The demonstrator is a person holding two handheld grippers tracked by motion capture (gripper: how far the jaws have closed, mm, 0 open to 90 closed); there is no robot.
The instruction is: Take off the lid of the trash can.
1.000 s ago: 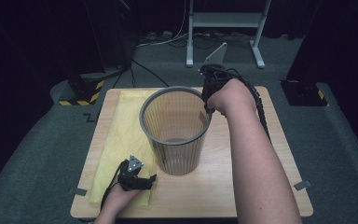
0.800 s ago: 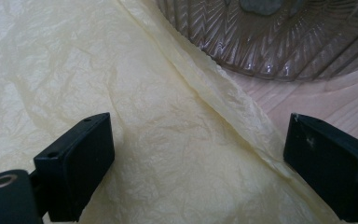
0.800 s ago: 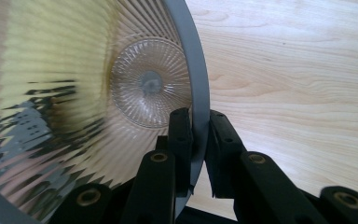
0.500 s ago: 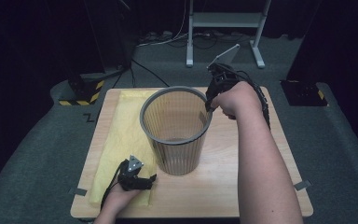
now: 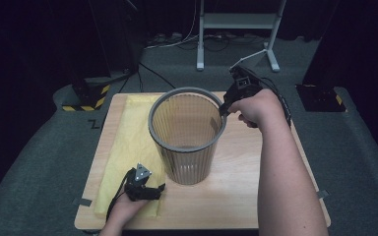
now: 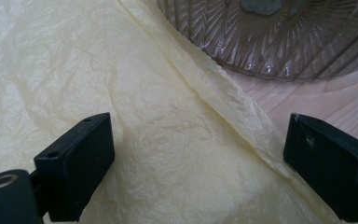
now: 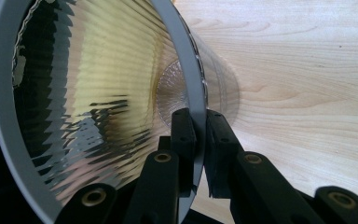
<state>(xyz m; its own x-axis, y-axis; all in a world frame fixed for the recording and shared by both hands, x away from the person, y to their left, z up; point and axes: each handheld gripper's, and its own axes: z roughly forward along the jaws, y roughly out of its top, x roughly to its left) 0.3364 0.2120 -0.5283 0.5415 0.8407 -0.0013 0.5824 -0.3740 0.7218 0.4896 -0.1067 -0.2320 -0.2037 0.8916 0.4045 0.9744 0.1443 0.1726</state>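
A clear ribbed waste bin (image 5: 187,142) with a grey rim (image 7: 186,70) stands upright in the middle of the wooden board (image 5: 256,162). My right gripper (image 5: 224,109) is shut on the bin's rim at its right side, one jaw inside the wall and one outside (image 7: 196,135). A pale yellow plastic bag (image 5: 128,142) lies flat on the board left of the bin. My left gripper (image 5: 152,189) rests low over the bag's near end, jaws wide open with crinkled bag (image 6: 168,140) beneath them and the bin's base (image 6: 279,42) just beyond.
The board lies on a grey table (image 5: 39,172). Behind it on the floor stand a white stand frame (image 5: 236,29), cables and a black-and-yellow striped block (image 5: 86,101). A black box (image 5: 320,96) sits at the back right.
The right hand with its gripper on the rim has shifted to the right, and the bin has moved a little with it. The left hand has stayed put.
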